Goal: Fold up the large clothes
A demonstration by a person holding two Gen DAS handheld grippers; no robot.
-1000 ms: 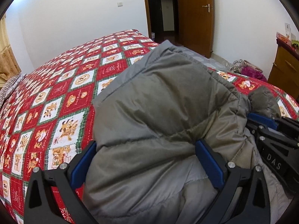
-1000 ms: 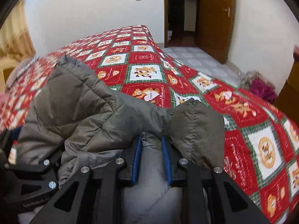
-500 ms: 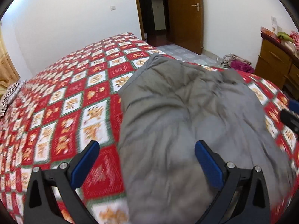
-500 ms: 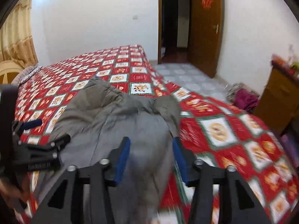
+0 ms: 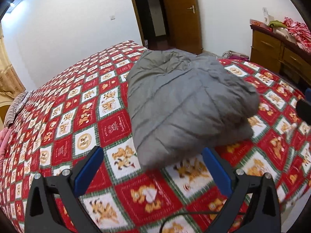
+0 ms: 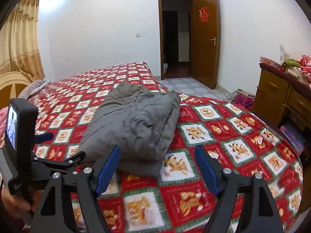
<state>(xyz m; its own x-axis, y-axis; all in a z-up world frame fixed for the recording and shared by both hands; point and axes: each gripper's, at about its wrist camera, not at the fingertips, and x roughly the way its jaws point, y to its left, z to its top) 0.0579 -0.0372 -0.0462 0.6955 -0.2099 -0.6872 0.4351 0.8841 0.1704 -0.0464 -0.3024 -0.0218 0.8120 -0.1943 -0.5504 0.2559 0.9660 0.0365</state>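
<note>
Jacket (image 6: 136,124) lies released; right tongs (image 6: 157,167) just opened wide, left tongs (image 5: 153,170) empty.

Grey quilted puffer jacket (image 5: 186,104) — folded into a bundle — lies on the bed.

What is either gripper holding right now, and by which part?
Nothing. The left gripper and right gripper are both open and clear of the folded jacket, which lies on the bed; the right jaws have just been opening.
</note>
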